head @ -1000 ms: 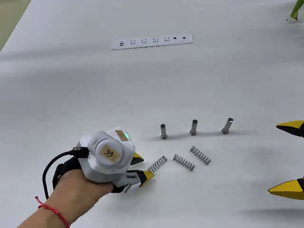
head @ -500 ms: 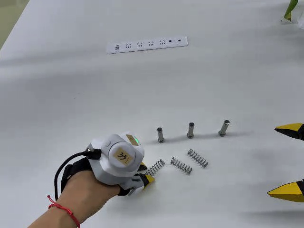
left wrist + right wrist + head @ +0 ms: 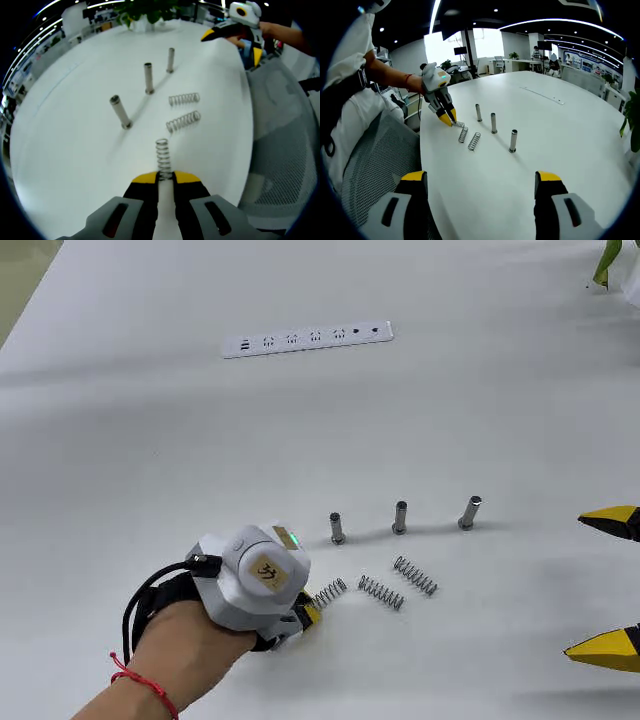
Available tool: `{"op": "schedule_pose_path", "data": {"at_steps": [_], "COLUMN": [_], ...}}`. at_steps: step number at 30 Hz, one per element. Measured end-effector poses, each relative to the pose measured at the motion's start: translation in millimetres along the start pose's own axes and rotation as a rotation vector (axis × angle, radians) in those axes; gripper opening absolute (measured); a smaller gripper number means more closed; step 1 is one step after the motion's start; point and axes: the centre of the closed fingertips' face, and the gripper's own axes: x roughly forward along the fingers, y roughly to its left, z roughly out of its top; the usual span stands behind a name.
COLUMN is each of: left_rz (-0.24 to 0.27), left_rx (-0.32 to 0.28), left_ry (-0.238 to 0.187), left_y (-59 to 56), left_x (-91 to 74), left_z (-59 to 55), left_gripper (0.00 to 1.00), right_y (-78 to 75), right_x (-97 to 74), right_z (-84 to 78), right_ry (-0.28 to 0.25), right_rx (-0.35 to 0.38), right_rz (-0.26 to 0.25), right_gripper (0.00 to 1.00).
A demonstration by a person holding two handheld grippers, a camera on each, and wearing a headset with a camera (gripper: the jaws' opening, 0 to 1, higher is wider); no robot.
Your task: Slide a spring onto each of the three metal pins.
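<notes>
We see a table (image 3: 150, 440) with a white, smooth, matt top. The pins (image 3: 400, 517) are grey metal with a dull satin sheen. The spring (image 3: 162, 155) at the left gripper (image 3: 165, 176) is bare coiled wire, bright metal, as are the other two springs (image 3: 381, 591). That gripper's shell is smooth white plastic, faintly glossy. Its jaws are black with yellow tips, perhaps rubbery, though we cannot tell. The right gripper (image 3: 481, 180) looks alike. The power strip (image 3: 307, 338) is white plastic, and the chair (image 3: 280, 150) is grey mesh cloth.
</notes>
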Motion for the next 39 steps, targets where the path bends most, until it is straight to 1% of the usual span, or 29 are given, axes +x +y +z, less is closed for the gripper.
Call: {"op": "schedule_pose_path", "data": {"at_steps": [4,9,12,15,18,22,25,29,30,31,32,33,34,35,36,38,39], "left_rz": [-0.003,-0.001,-0.004,-0.006,-0.001,-0.006,-0.014,-0.021,-0.022,-0.02,-0.023,-0.027,-0.027,-0.028,-0.035,-0.043,-0.046], "left_rx": [-0.03,-0.046,-0.087,-0.116,-0.123,-0.137,-0.145,-0.171,-0.175,-0.179,-0.182,-0.187,-0.203,-0.201,-0.202,-0.225,-0.225], "left_ry": [-0.013,-0.025,-0.067,-0.103,-0.118,-0.142,-0.177,-0.24,-0.263,-0.271,-0.298,-0.324,-0.343,-0.363,-0.401,-0.439,-0.458], "left_y": [0.3,1.7,3.3,4.4,5.9,4.5,0.8,-1.0,-1.1,-1.1,-1.9,-2.7,-3.2,-3.7,-5.4,-7.1,-7.9], "left_x": [-0.4,-1.8,-6.0,-11.4,-15.7,-20.7,-27.9,-38.3,-42.1,-44.2,-48.0,-50.8,-54.5,-57.5,-62.1,-68.1,-70.9], "left_z": [-0.1,-1.6,0.8,4.4,5.0,6.4,12.2,22.7,26.7,28.4,34.1,39.1,43.4,47.9,55.7,64.7,69.2], "left_gripper": [0.1,0.1,0.1,0.1,0.1,0.1,0.1,0.1,0.1,0.1,0.1,0.1,0.1,0.1,0.1,0.1,0.1], "right_y": [0.3,0.9,2.0,3.0,4.9,7.3,9.5,11.4,11.9,12.0,12.3,12.9,13.6,14.5,16.6,19.5,20.1], "right_x": [0.3,0.7,0.9,0.8,1.1,1.9,1.5,0.8,0.3,0.1,0.2,0.3,1.2,1.5,2.5,5.4,6.8], "right_z": [-0.2,1.7,3.0,4.6,8.4,15.6,24.7,39.5,47.0,51.0,57.7,60.1,68.4,77.0,85.6,100.1,107.1], "right_ry": [0.002,-0.001,-0.002,-0.003,-0.009,-0.022,-0.045,-0.075,-0.093,-0.102,-0.111,-0.107,-0.126,-0.157,-0.177,-0.217,-0.24], "right_rx": [0.0,-0.001,0.0,0.002,0.0,0.003,0.012,0.025,0.033,0.043,0.073,0.11,0.126,0.121,0.154,0.202,0.212], "right_rz": [-0.001,-0.003,-0.001,-0.001,0.001,0.005,0.008,0.009,0.008,0.008,0.006,0.005,0.01,0.009,0.007,0.009,0.008], "right_gripper": [0.89,0.88,0.88,0.88,0.88,0.87,0.85,0.83,0.82,0.8,0.79,0.76,0.74,0.71,0.67,0.64,0.61]}}
